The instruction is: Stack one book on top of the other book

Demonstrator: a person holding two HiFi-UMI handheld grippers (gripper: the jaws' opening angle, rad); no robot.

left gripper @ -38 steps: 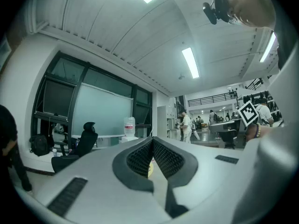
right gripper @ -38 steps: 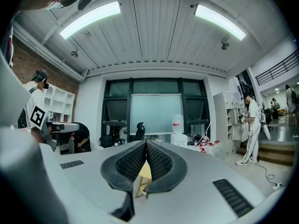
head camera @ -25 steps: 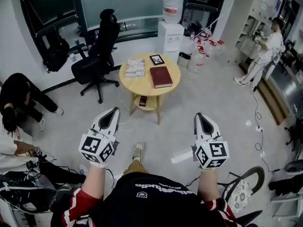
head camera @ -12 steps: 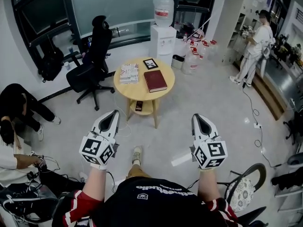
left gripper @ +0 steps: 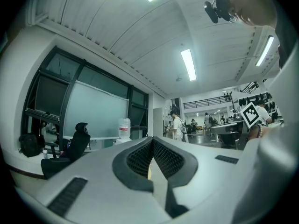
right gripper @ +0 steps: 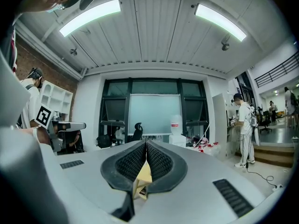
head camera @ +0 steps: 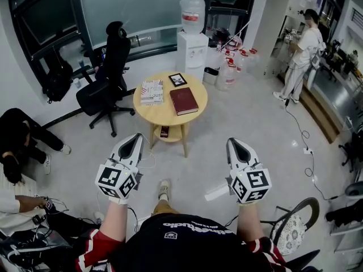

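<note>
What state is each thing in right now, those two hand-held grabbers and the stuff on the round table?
left gripper: fingers shut, empty.
right gripper: fingers shut, empty.
red book: closed, flat on the round table, nothing on it.
white book: closed, flat, apart from the red book.
picture frame: lying flat.

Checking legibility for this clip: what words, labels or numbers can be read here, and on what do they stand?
"JUST", probably: on the white book on the round table; its other cover print is too small.
Red label on the water bottle: too small.
Print on the black shirt: upside down, blurred.
Cover of the red book: no print visible.
</note>
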